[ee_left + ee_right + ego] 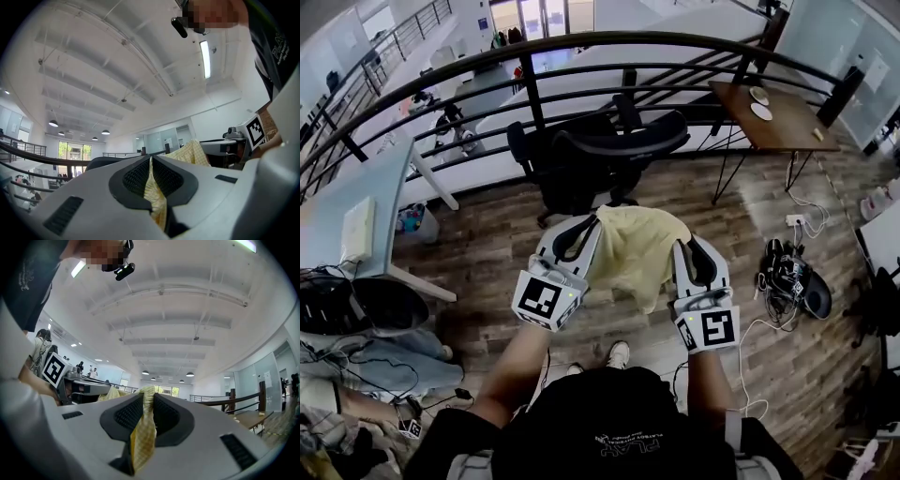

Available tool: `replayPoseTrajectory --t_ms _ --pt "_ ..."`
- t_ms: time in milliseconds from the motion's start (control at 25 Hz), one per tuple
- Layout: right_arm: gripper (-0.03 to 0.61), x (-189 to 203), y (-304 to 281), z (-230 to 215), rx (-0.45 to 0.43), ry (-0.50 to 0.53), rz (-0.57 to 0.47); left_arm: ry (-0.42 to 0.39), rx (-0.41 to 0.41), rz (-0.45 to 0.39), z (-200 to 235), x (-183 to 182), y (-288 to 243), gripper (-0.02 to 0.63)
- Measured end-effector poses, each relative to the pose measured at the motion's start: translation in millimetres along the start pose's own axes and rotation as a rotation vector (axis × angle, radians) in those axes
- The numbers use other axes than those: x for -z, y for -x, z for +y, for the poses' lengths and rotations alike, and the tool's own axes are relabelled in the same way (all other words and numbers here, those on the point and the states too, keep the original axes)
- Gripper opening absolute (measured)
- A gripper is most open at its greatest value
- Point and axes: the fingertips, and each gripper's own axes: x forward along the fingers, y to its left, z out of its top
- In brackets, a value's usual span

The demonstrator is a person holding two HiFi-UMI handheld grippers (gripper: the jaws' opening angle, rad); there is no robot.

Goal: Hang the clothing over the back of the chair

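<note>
A pale yellow checked garment (pixel 637 248) hangs spread between my two grippers, a little in front of the black office chair (pixel 600 155). My left gripper (pixel 592 223) is shut on its left edge, and the cloth (pixel 152 187) shows pinched between the black pads (pixel 136 177). My right gripper (pixel 682 240) is shut on the right edge, with a fold of the cloth (pixel 143 427) squeezed between its pads (pixel 126 414). Both grippers point slightly upward toward the chair's backrest (pixel 623 141). The garment's lower part droops toward the wooden floor.
A curved black railing (pixel 581 56) runs behind the chair. A wooden side table (pixel 773 117) stands at the right, a white desk (pixel 356 216) at the left. Cables and shoes (pixel 797 277) lie on the floor at the right. The person's feet (pixel 617 354) show below the garment.
</note>
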Motion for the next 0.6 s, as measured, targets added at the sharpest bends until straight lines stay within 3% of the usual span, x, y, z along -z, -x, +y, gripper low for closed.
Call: replayPoseTrajectory --t_ms 600 --pt "0.071 -2.7 -42.1 -53.6 -0.026 -0.016 -0.066 -0.048 -0.076 -0.014 15.4 -12.7 -55.8 0.03"
